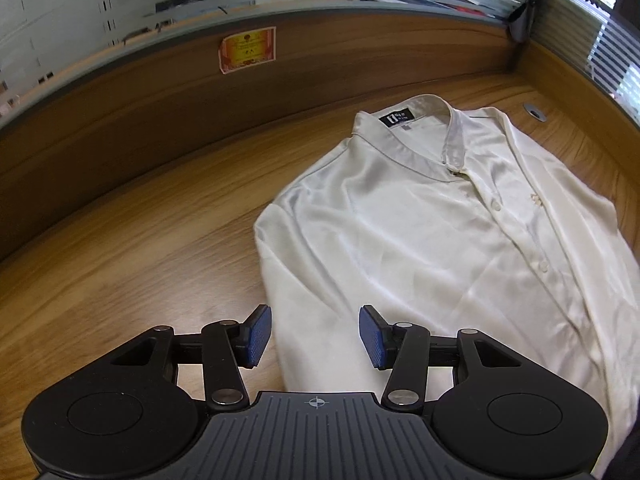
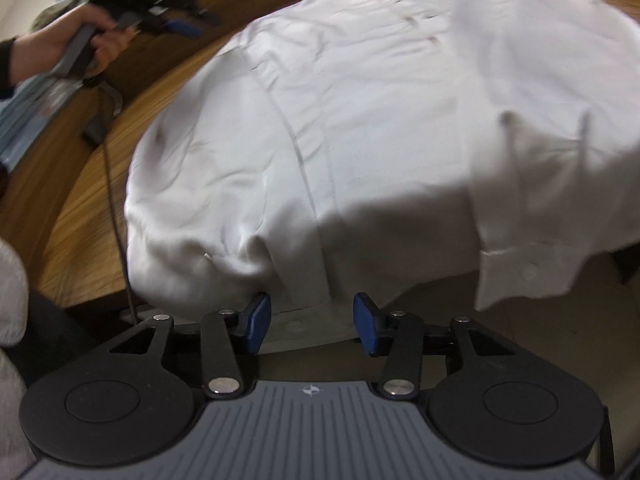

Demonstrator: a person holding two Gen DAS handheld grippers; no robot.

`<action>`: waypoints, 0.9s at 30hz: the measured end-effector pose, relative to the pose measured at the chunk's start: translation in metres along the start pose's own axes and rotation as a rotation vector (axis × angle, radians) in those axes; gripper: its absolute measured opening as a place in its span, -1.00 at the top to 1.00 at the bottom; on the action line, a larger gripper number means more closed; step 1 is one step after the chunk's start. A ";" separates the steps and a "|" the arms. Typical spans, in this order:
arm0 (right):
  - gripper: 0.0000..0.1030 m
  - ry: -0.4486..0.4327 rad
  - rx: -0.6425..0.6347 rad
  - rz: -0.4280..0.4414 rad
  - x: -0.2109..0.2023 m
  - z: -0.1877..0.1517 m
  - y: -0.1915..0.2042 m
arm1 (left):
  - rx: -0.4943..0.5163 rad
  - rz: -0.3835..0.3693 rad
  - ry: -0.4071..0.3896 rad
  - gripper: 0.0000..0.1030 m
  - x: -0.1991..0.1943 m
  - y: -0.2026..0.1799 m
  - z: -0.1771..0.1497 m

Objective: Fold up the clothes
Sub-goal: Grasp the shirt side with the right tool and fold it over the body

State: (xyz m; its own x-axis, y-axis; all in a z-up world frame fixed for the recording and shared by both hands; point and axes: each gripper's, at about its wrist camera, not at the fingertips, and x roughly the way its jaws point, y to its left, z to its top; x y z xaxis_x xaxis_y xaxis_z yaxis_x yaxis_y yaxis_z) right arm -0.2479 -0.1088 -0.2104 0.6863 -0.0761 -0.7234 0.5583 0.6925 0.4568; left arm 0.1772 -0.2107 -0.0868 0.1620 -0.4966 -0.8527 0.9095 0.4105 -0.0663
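Lying face up on the wooden desk [image 1: 132, 232], the white shirt [image 1: 432, 248] has its placket buttoned and its collar [image 1: 420, 136] at the end nearest the desk's back panel [image 1: 304, 76]. Its long axis runs from that collar toward the desk's near edge, where the hem spills over the edge and hangs, as the right wrist view shows. A black neck label [image 1: 394, 117] sits inside the collar. One cuff [image 2: 524, 276] with a button also hangs off the near edge, to the right of the hem in that view; the picture there is blurred.

The left gripper [image 1: 315, 336] is above the shirt's lower left side, released, its blue pads apart with nothing pressed between them; the shirt's side edge lies below the gap. The right gripper [image 2: 312, 322] is at the hanging hem, released as well: the buttoned placket end shows in the gap, with no pad pressing on it.

Beyond the shirt's collar, an orange-and-yellow sticker [image 1: 247, 50] is fixed to the back panel. Left of the shirt in the right wrist view, a hand [image 2: 60, 46] grips the handle of the other gripper, and a dark cable [image 2: 114, 184] crosses the desk beside the shirt.
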 end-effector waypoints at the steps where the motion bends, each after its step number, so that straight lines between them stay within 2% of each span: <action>1: 0.00 -0.001 -0.019 0.017 0.002 0.001 -0.001 | -0.001 0.004 0.004 0.00 0.002 -0.002 0.002; 4: 0.01 0.011 -0.060 0.067 0.007 0.005 -0.004 | 0.002 0.027 0.011 0.01 0.010 -0.006 0.009; 5: 0.08 0.018 -0.068 0.088 0.008 0.007 -0.005 | 0.007 0.032 0.010 0.01 0.013 -0.007 0.011; 8: 0.74 0.037 -0.076 0.135 0.010 0.012 -0.008 | 0.020 0.037 0.001 0.03 0.018 -0.008 0.019; 12: 0.81 0.025 -0.046 0.162 -0.002 0.017 -0.009 | 0.010 -0.005 -0.008 0.06 0.027 -0.004 0.034; 14: 0.82 0.006 -0.031 0.155 -0.014 0.020 -0.008 | 0.040 0.020 0.000 0.32 0.035 -0.005 0.042; 15: 0.82 -0.008 -0.022 0.146 -0.021 0.021 -0.006 | 0.052 0.023 -0.001 0.41 0.040 -0.005 0.045; 21: 0.83 -0.096 0.056 0.031 -0.066 0.035 0.007 | 0.029 -0.032 0.009 0.43 0.062 -0.001 0.060; 24: 0.83 -0.100 0.064 -0.077 -0.082 0.046 0.018 | -0.009 -0.050 0.057 0.46 0.077 0.004 0.062; 27: 0.84 -0.083 0.064 -0.199 -0.095 0.060 0.026 | -0.006 -0.043 0.065 0.47 0.086 0.006 0.059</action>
State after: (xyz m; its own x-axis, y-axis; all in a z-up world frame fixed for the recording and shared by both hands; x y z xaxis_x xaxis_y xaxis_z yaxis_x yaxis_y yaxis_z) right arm -0.2707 -0.1267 -0.0984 0.5938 -0.2673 -0.7589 0.7132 0.6115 0.3427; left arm 0.2191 -0.2964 -0.1298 0.0971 -0.4632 -0.8809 0.9129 0.3940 -0.1065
